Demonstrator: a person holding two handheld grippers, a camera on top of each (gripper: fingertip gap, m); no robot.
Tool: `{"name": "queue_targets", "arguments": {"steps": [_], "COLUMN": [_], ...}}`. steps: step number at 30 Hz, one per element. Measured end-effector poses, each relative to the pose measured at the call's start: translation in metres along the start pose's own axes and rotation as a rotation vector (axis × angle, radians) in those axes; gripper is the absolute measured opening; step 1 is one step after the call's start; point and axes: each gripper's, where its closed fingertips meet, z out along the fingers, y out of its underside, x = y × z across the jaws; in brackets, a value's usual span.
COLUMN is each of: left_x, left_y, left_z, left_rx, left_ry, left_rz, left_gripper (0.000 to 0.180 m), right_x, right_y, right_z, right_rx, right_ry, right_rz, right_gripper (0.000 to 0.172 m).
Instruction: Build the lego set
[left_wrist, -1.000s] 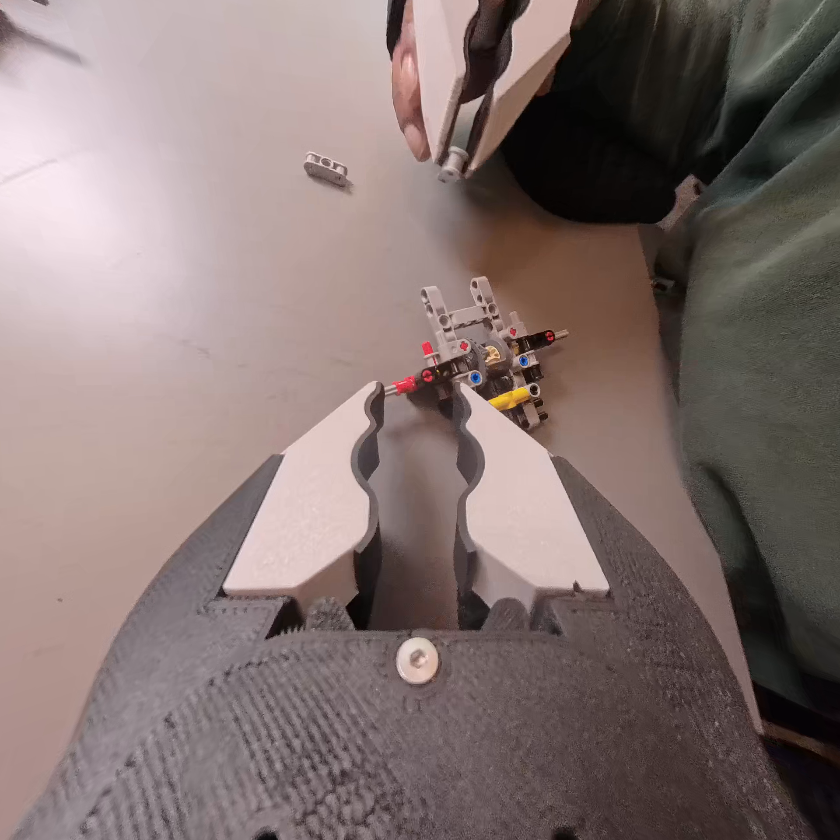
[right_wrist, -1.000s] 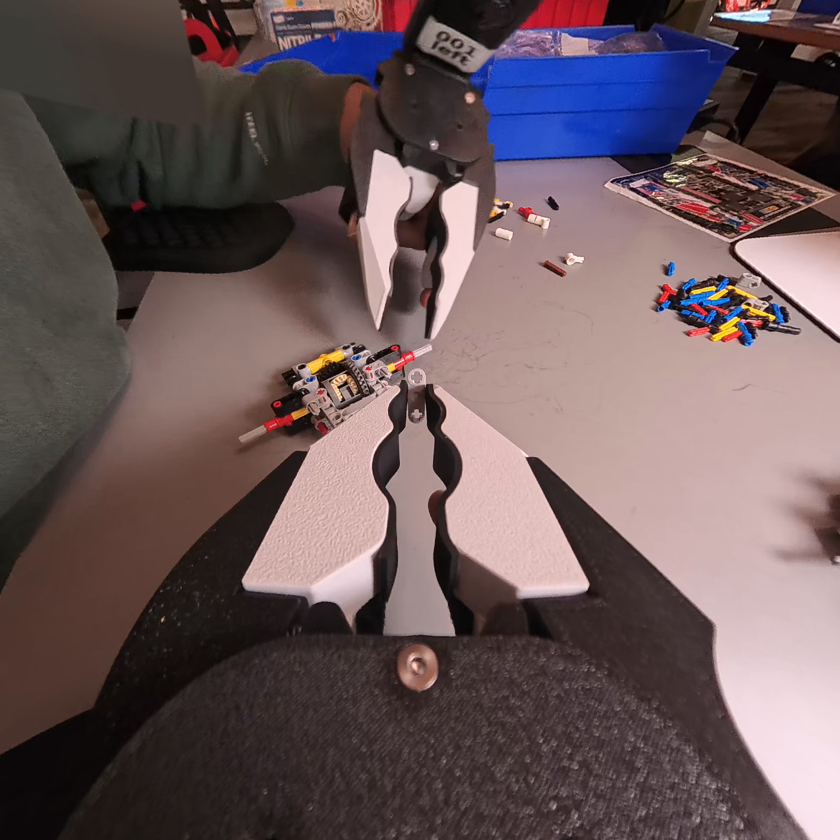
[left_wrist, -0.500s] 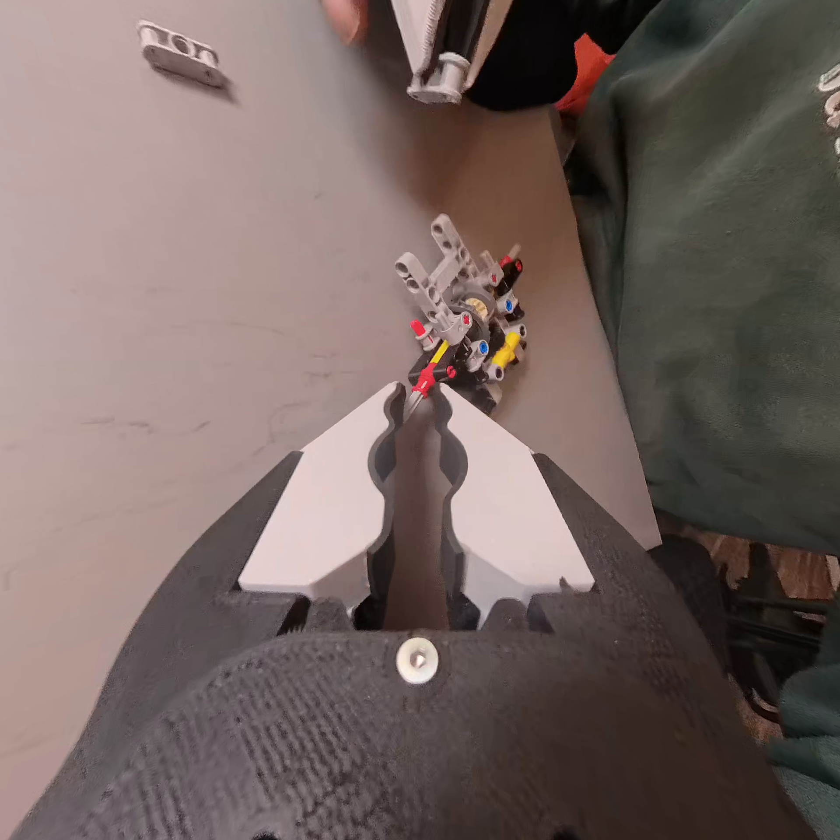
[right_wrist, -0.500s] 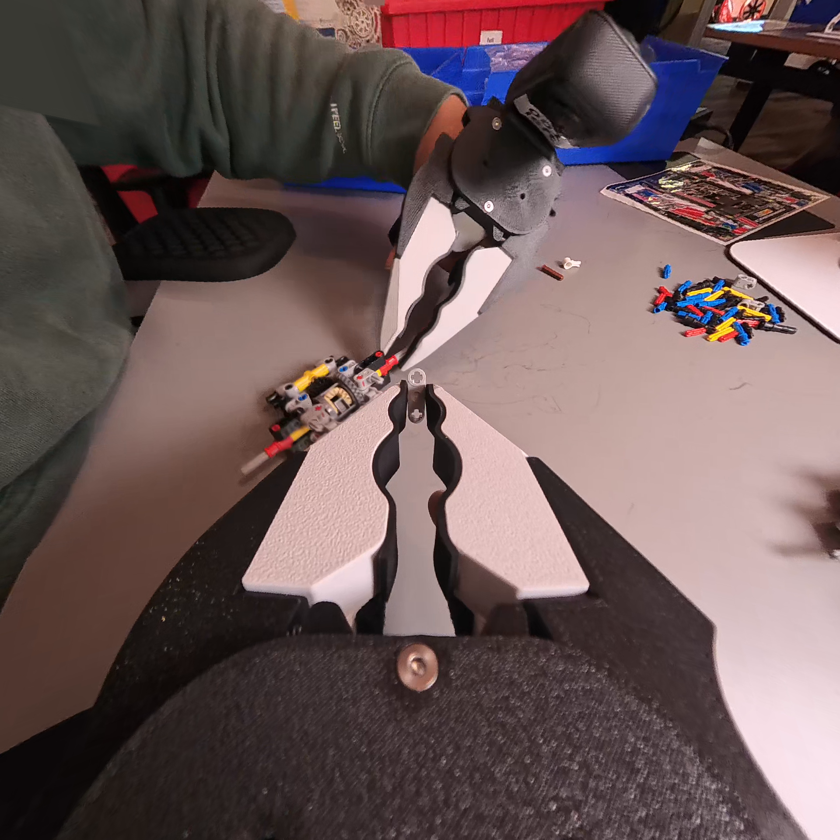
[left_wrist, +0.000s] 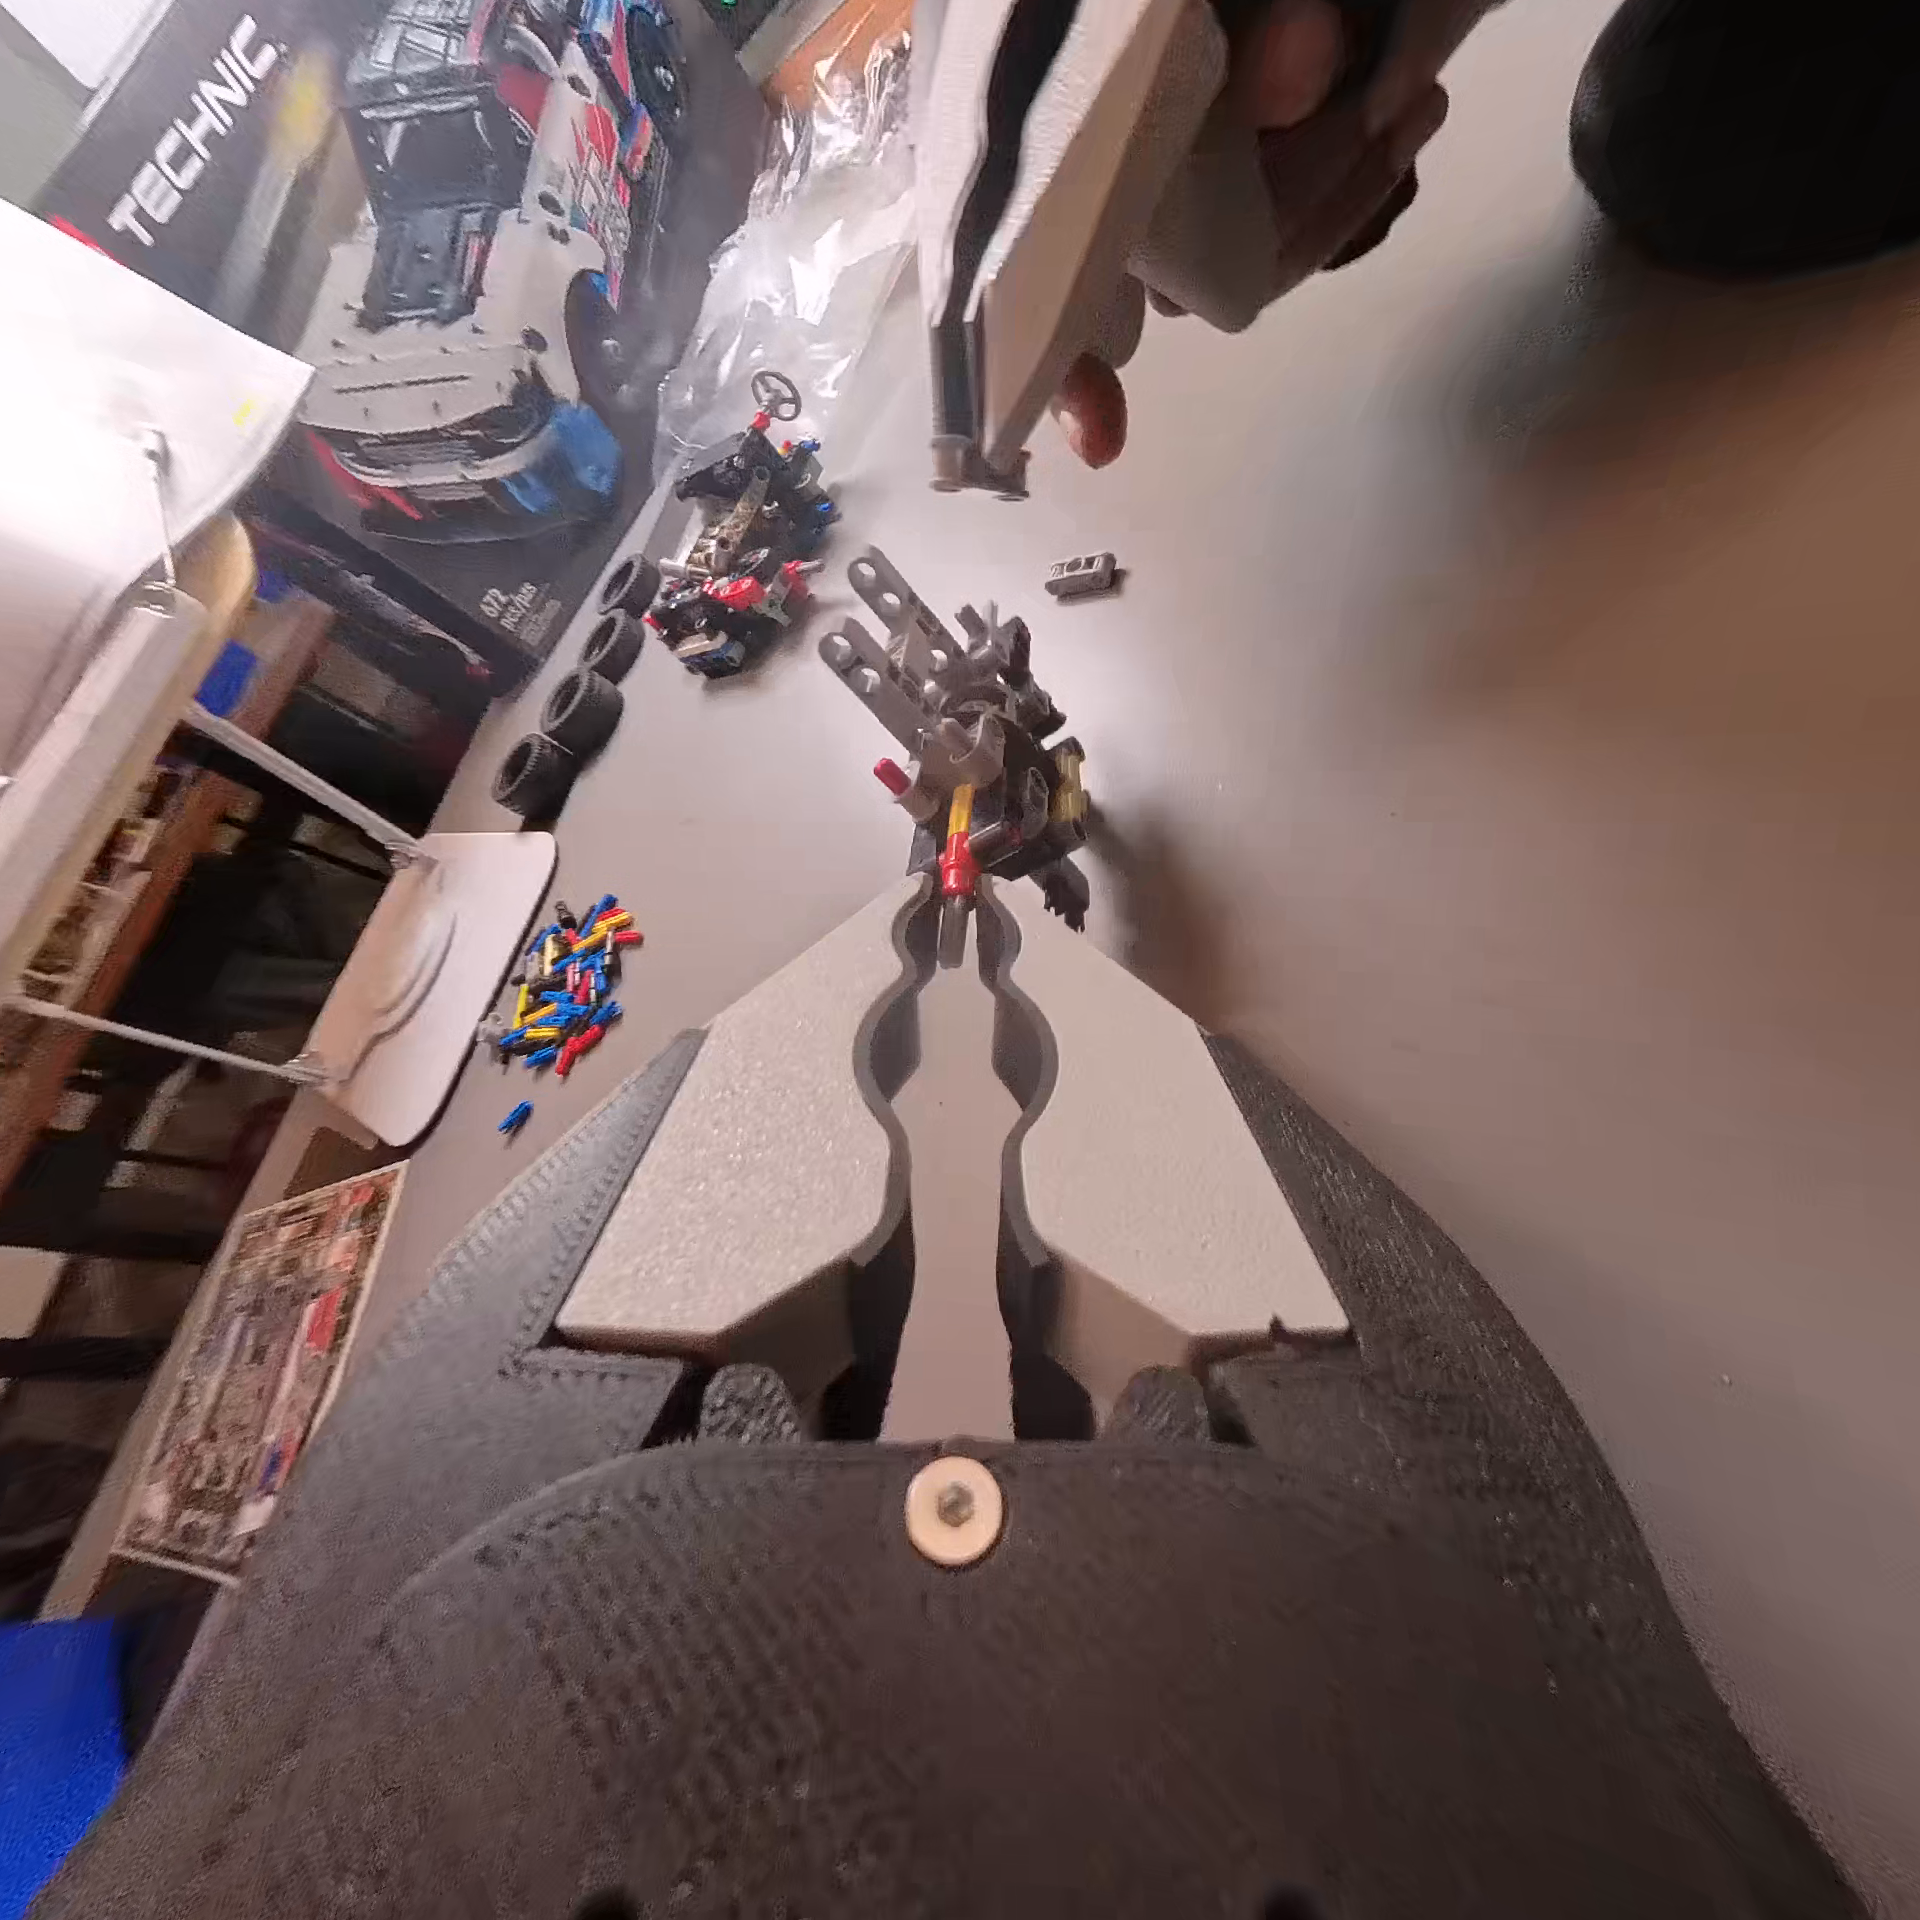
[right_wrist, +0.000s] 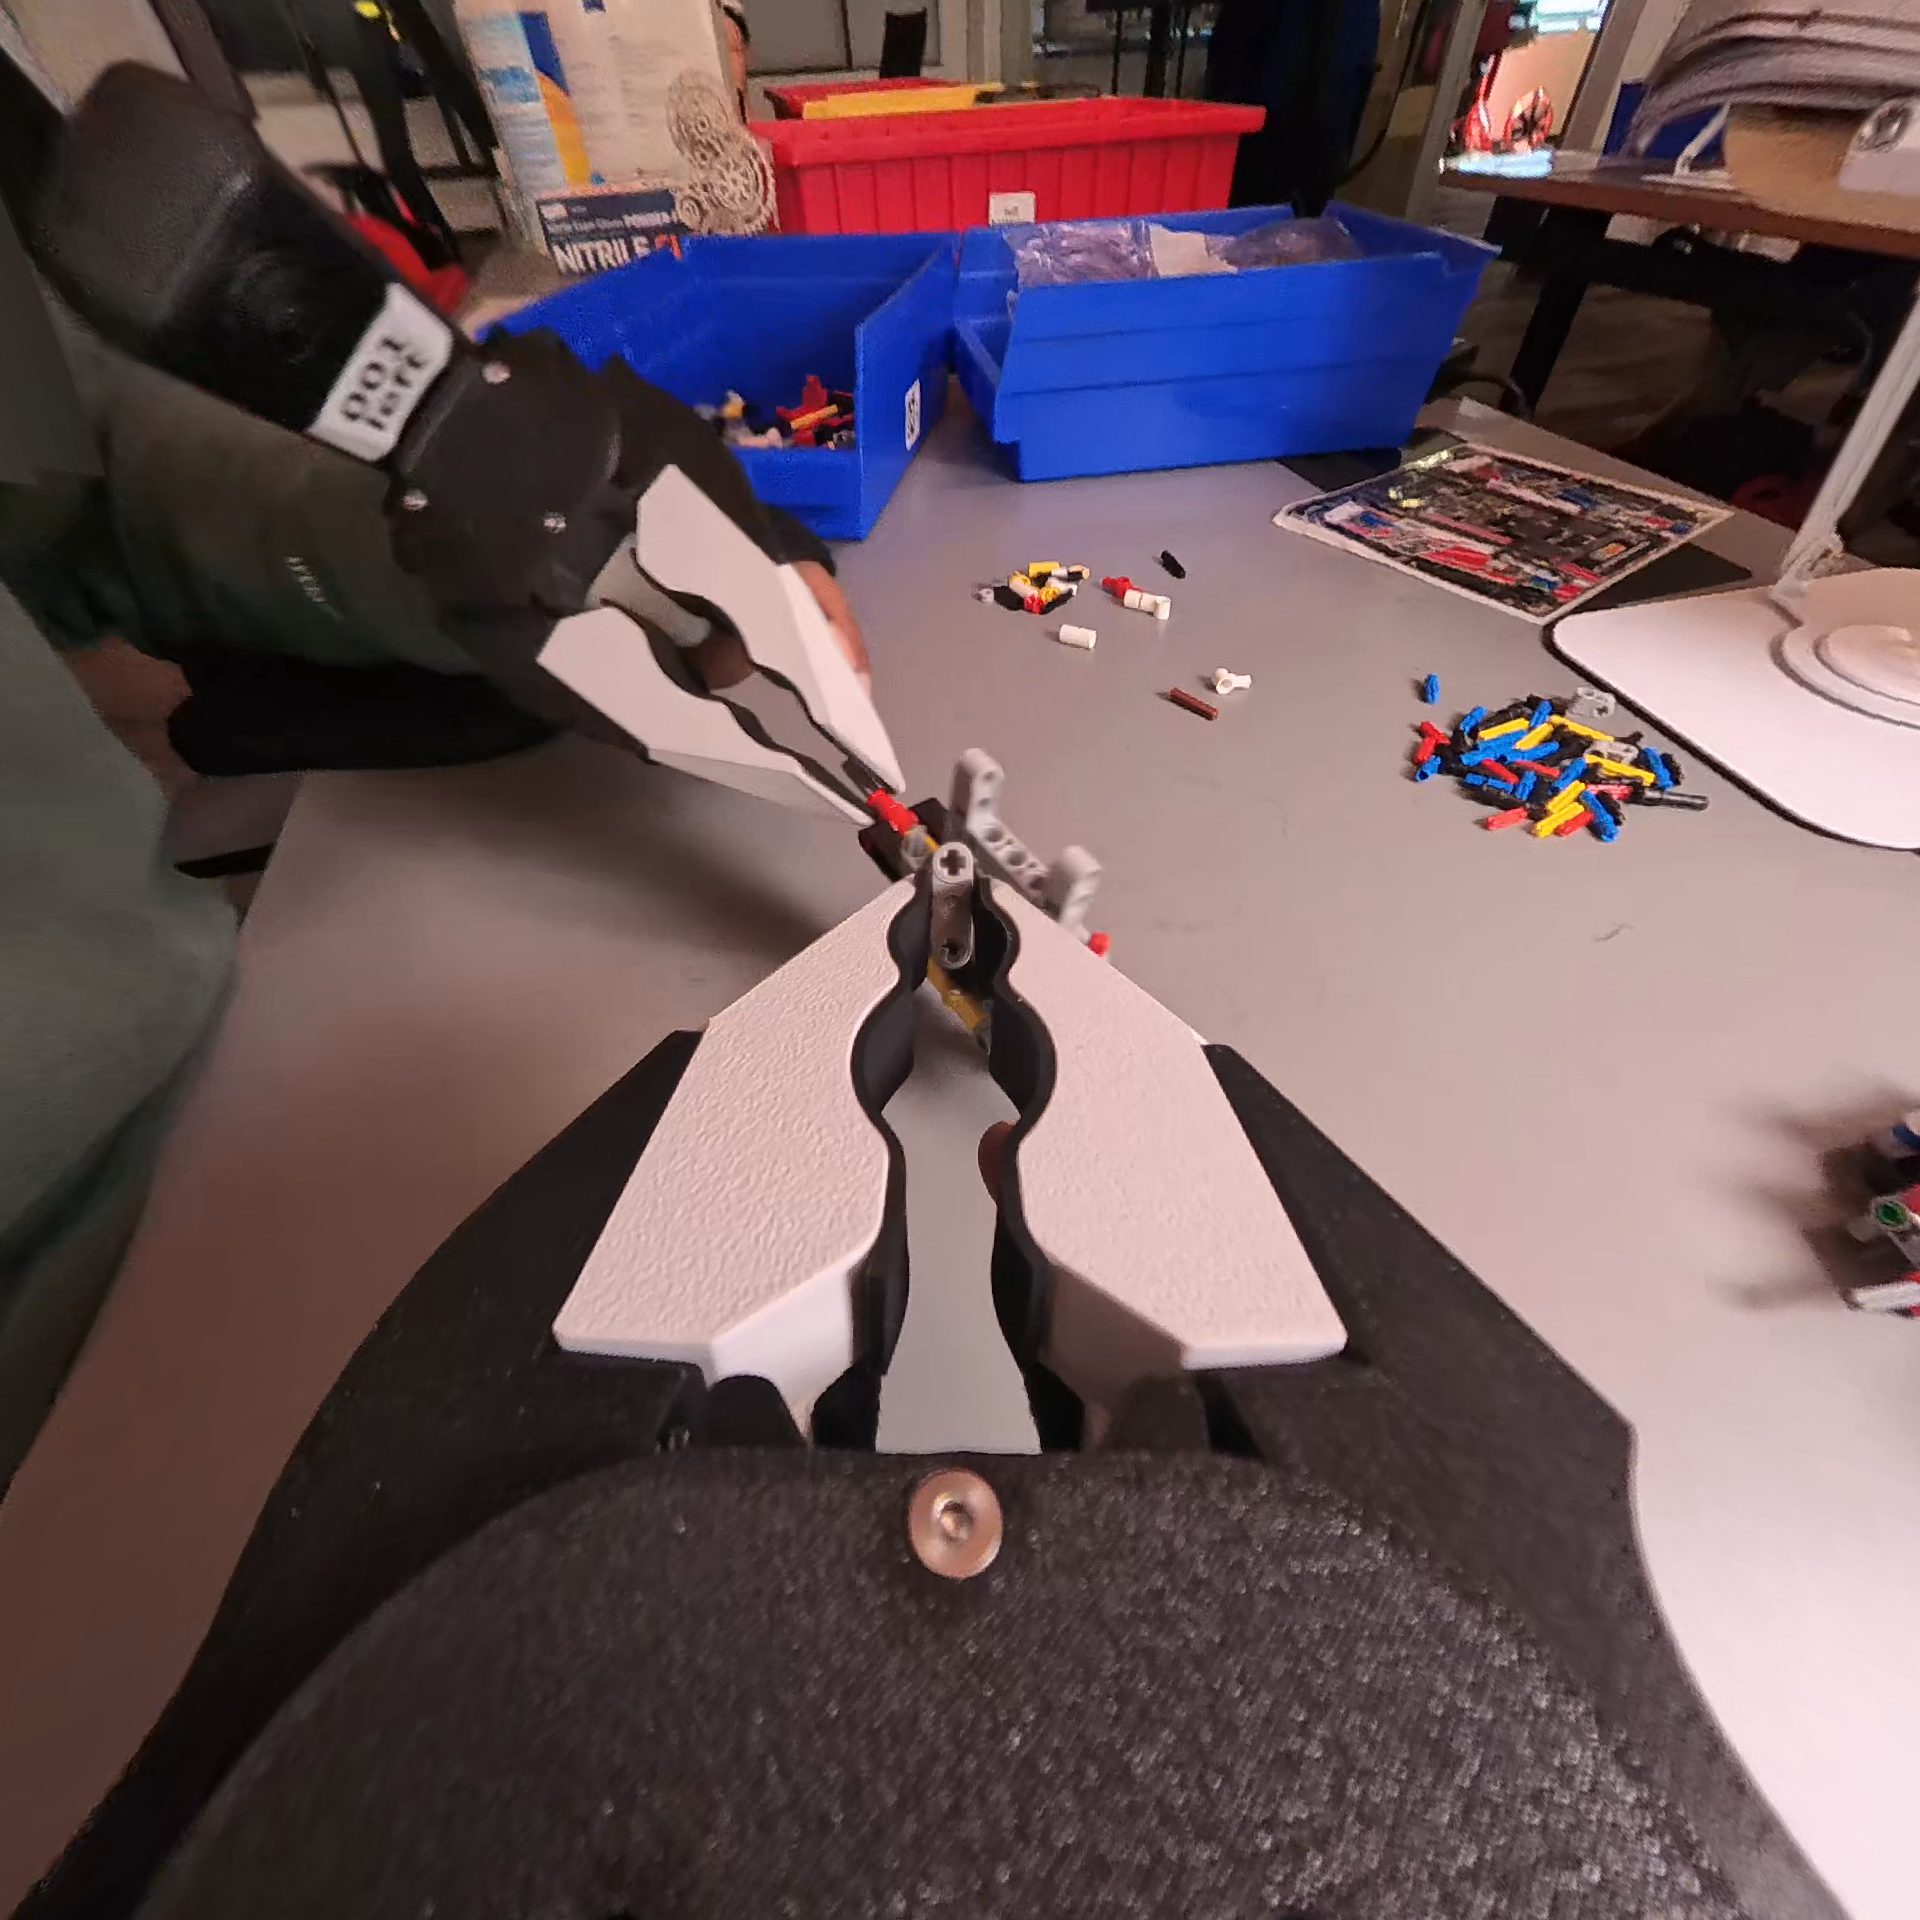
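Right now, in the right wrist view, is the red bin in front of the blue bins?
No, the red bin stands behind the two blue bins, farther from the camera at the back of the grey table.

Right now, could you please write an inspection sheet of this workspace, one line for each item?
Surface: grey table.
Work things: small brick assembly; loose grey connector.
Clutter: pile of coloured pins, four black tyres, blue bins, instruction sheet.
Grippers: left gripper clamps the assembly's grey axle; right gripper clamps a grey connector piece.
Cables: nothing seen.
Surroundings: red bin, product box.
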Motion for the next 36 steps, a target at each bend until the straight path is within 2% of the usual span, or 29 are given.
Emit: {"name": "queue_targets", "arguments": {"steps": [6,10,17,21,23,25,27,30,33,36], "left_x": [0.022,0.035,0.037,0.048,0.052,0.049,0.040,0.023,0.026,0.036], "left_y": [0.002,0.000,0.004,0.014,0.012,0.005,-0.001,-0.002,0.000,-0.007], "left_z": [0.004,0.004,0.005,0.006,0.003,-0.003,-0.007,0.000,0.015,0.027], "left_rx": [-0.009,0.016,0.007,-0.021,-0.009,0.020,0.040,0.042,-0.028,-0.072], "left_ry": [0.063,0.145,0.184,0.325,0.410,0.517,0.627,0.687,0.727,0.765], "left_rz": [0.003,-0.046,-0.102,-0.239,-0.327,-0.490,-0.722,-0.959,-1.013,-0.999], "left_gripper": [0.005,0.005,0.005,0.006,0.013,0.021,0.033,0.047,0.061,0.058], "right_x": [0.004,0.003,0.023,0.022,0.021,0.021,0.022,0.022,0.020,0.019], "right_y": [0.022,0.032,0.031,0.043,0.047,0.049,0.049,0.048,0.047,0.043], "right_z": [0.010,0.008,-0.007,-0.016,-0.017,-0.018,-0.018,-0.019,-0.019,-0.021], "right_rx": [-0.162,-0.215,-0.210,-0.269,-0.281,-0.288,-0.286,-0.273,-0.265,-0.251], "right_ry": [0.094,0.082,0.146,0.107,0.101,0.099,0.096,0.089,0.085,0.084], "right_rz": [-0.081,-0.104,-0.077,-0.057,-0.068,-0.071,-0.068,-0.061,-0.065,-0.069], "right_gripper": [0.006,0.006,0.006,0.006,0.006,0.006,0.006,0.006,0.006,0.006]}}
